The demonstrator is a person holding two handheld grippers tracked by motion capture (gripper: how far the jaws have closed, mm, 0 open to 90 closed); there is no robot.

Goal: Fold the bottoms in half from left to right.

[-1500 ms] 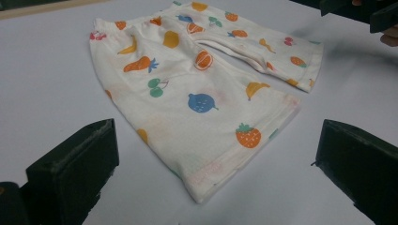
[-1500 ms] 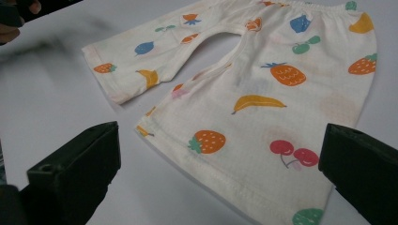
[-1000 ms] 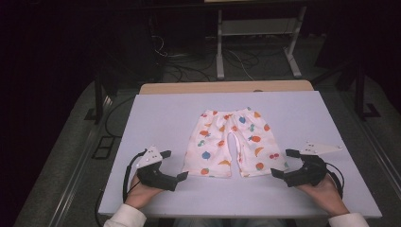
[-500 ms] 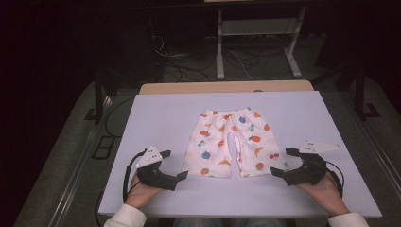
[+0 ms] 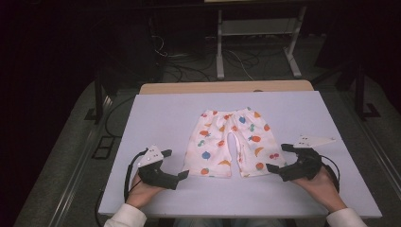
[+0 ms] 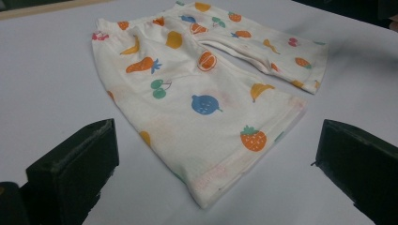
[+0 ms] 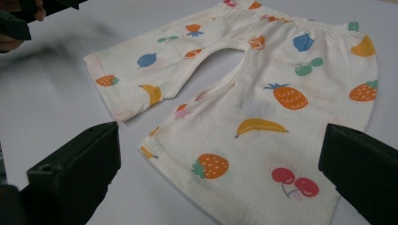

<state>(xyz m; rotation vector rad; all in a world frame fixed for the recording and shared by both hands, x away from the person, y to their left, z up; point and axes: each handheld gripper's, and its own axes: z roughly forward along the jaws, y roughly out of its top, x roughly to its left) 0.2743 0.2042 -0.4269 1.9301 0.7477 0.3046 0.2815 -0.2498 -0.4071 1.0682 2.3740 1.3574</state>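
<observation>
high view: fruit-print baby shorts (image 5: pixel 230 144) lie flat on the white table (image 5: pixel 156 113); left gripper (image 5: pixel 176 171) and right gripper (image 5: pixel 276 158) flank the hems, jaws wide open, holding nothing.

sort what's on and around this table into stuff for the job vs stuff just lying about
For the job:
fruit-print shorts
left tool, open
right tool, open

Just lying about:
cables on the floor
white table frame behind
</observation>
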